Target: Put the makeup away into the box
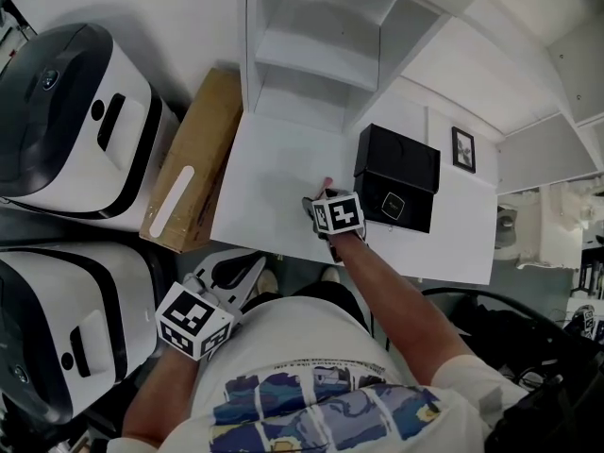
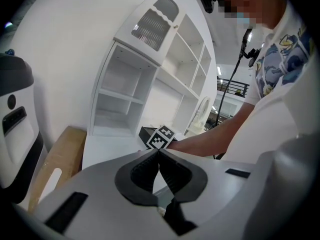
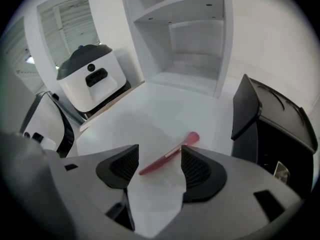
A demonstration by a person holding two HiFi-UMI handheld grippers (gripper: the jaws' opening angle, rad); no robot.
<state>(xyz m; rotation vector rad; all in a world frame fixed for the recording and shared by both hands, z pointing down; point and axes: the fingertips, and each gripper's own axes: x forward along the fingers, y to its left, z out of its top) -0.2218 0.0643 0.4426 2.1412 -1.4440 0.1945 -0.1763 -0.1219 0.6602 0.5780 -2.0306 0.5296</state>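
Note:
A pink makeup brush (image 3: 169, 155) lies flat on the white table (image 1: 274, 187), its tip (image 1: 327, 181) just showing in the head view. My right gripper (image 3: 160, 156) hovers over it, pointing steeply down, open, with the brush's handle in the gap between the jaws and no pad touching it. The black box (image 1: 396, 182) stands with its lid raised just to the right of that gripper (image 1: 322, 198) and appears again at the right gripper view's right side (image 3: 272, 129). My left gripper (image 2: 159, 153) is shut on nothing, held off the table's near left edge (image 1: 247, 270).
A white shelf unit (image 1: 311, 45) stands at the table's back. A long cardboard box (image 1: 193, 159) leans beside the table's left edge, with two white and black machines (image 1: 75, 121) (image 1: 66, 319) further left. A small framed picture (image 1: 462, 149) sits behind the black box.

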